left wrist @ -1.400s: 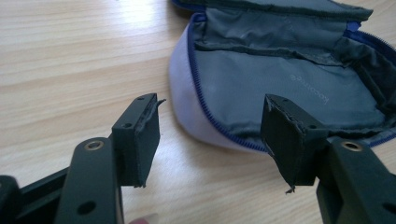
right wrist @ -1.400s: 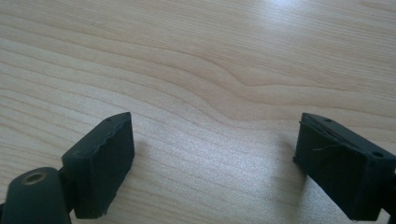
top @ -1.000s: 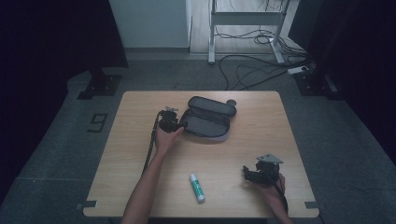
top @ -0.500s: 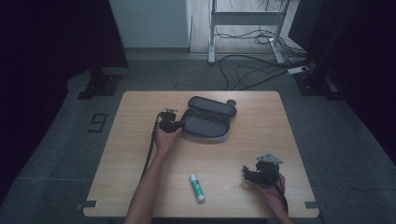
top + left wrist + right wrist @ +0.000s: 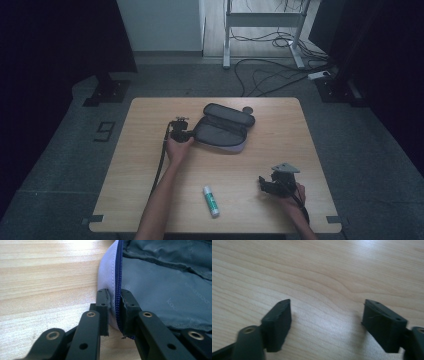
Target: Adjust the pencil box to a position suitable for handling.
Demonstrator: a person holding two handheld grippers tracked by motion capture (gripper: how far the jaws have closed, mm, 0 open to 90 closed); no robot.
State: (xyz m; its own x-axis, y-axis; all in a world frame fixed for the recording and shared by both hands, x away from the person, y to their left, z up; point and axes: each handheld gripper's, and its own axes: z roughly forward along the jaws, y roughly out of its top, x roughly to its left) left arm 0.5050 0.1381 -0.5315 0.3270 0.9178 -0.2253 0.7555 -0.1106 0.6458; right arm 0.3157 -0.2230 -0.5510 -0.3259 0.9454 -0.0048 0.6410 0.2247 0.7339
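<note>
Looking down from the high view, the light wooden worktop (image 5: 150, 200) carries an open dark grey fabric pencil case (image 5: 222, 131) near its far middle, with the left gripper (image 5: 181, 131) at the case's left end, while the right gripper (image 5: 272, 184) rests well apart near the front right and a white-and-green glue stick (image 5: 210, 200) lies between the forearms. In the left gripper view, the fingers (image 5: 103, 307) have just been closing and now pinch the case's pale lilac edge and blue zipper. In the right gripper view, the fingers (image 5: 277, 323) have just been closing a little, yet stand wide apart over bare wood, holding nothing. Pinning the case seems the step in hand; next the free gripper likely fetches the glue stick.
</note>
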